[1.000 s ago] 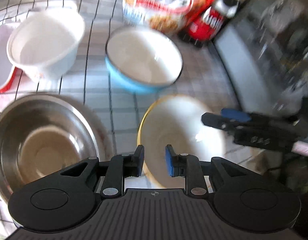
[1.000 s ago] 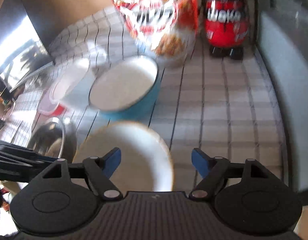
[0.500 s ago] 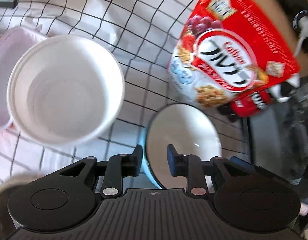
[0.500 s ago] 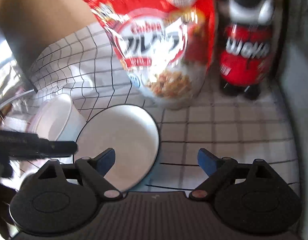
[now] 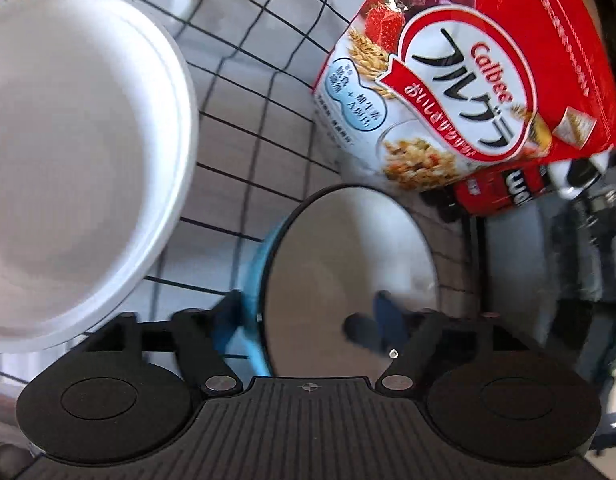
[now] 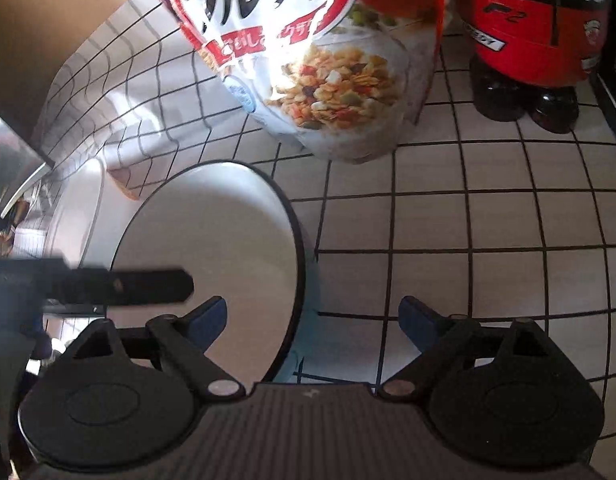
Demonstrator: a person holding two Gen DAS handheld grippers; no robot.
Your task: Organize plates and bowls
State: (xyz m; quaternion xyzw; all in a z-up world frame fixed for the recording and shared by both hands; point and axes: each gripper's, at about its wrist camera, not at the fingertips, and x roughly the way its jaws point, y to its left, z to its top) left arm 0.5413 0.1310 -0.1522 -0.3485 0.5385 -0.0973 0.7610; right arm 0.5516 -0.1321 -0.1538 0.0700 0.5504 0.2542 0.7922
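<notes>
Both claws, left gripper (image 5: pixel 308 316) & right gripper (image 6: pixel 312 316), just spread wide, empty, straddling blue bowl (image 5: pixel 349 276) rim; pickup step; next: close on rim.

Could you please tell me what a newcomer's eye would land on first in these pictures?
Probably the bright red granola bag, standing at the back of the black-gridded white tablecloth. Next, the blue bowl with a white inside, which sits in front of it, straddled by both open tools, left tool and right tool.
</notes>
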